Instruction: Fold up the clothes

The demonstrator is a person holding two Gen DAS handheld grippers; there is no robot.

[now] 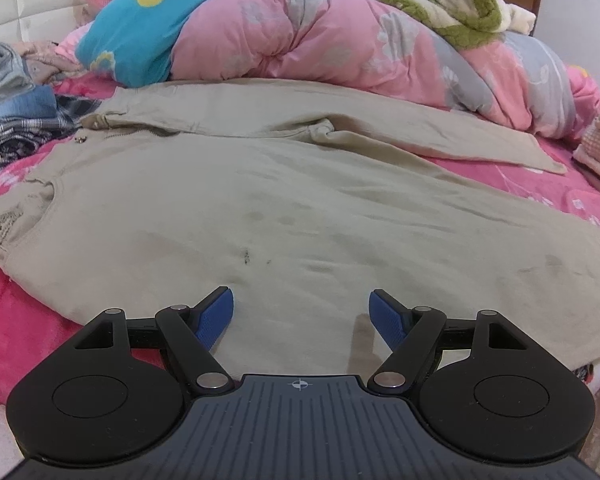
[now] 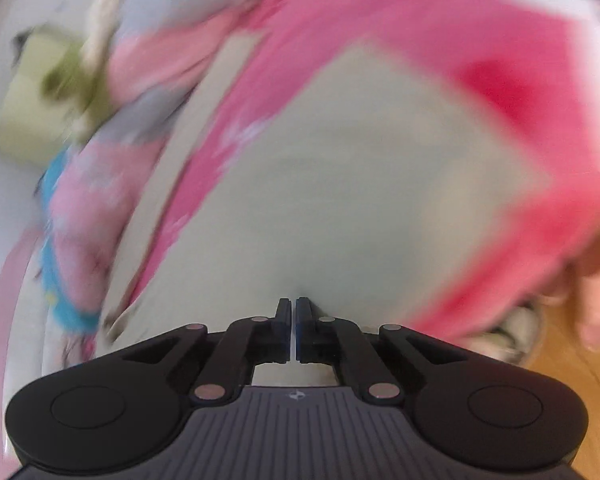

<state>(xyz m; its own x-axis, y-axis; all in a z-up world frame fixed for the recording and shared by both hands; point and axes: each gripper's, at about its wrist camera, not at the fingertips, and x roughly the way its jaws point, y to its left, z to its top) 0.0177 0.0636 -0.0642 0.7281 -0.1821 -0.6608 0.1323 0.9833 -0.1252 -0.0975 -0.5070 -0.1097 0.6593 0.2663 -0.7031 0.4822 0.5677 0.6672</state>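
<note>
A beige long-sleeved shirt (image 1: 260,208) lies spread flat on the pink bed sheet (image 1: 520,176), collar at the left and one sleeve stretched to the far right. My left gripper (image 1: 301,304) is open and empty, its blue pads (image 1: 216,316) just above the shirt's near edge. In the right wrist view the picture is blurred by motion. My right gripper (image 2: 293,304) has its jaws closed together over the beige shirt (image 2: 360,184); a small pucker of cloth shows at the tips, so it seems to pinch the fabric.
A bunched pink and blue quilt (image 1: 300,32) with a green fleece blanket (image 1: 452,4) lies behind the shirt. A heap of blue and plaid clothes (image 1: 16,120) sits at the left. Wooden floor (image 2: 580,380) shows at the bed's right edge.
</note>
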